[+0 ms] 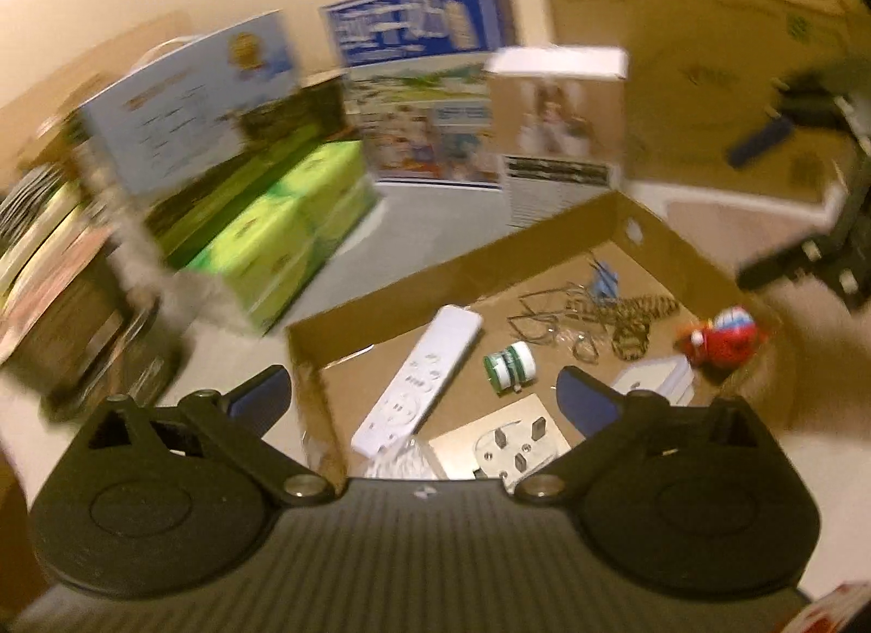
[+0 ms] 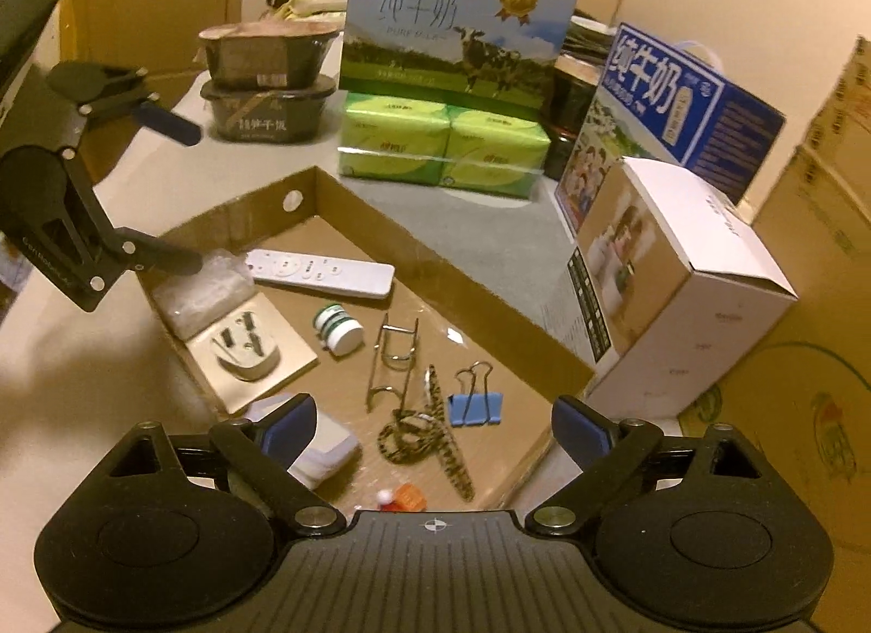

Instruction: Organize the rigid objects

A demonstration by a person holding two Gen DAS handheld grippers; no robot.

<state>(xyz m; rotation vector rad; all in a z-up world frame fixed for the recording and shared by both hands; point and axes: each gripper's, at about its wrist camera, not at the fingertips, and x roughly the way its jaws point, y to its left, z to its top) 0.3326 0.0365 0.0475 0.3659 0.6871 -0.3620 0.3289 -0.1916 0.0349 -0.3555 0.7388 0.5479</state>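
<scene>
A shallow cardboard tray (image 1: 381, 301) (image 2: 435, 274) holds several small items. Among them are a white remote (image 1: 419, 377) (image 2: 321, 272), a green-and-white bottle (image 1: 509, 363) (image 2: 337, 328), and a white plug (image 1: 511, 450) (image 2: 247, 350) lying on a gold plate. A wire clip (image 2: 394, 361), a leopard-print hair clip (image 2: 435, 437), a blue binder clip (image 2: 474, 407) and a red toy (image 1: 718, 336) also lie there. My left gripper (image 1: 424, 393) hangs open over the tray's near-left end, holding nothing. My right gripper (image 2: 433, 423) is open above the opposite end, also holding nothing.
Two milk cartons (image 2: 457, 23) (image 2: 675, 105), green tissue packs (image 2: 441, 148) and a white box (image 2: 680, 274) stand behind the tray. Stacked dark food bowls (image 2: 267, 83) sit further back. Large cardboard boxes (image 2: 816, 361) flank the table. A crinkled plastic bag (image 2: 201, 290) lies in the tray corner.
</scene>
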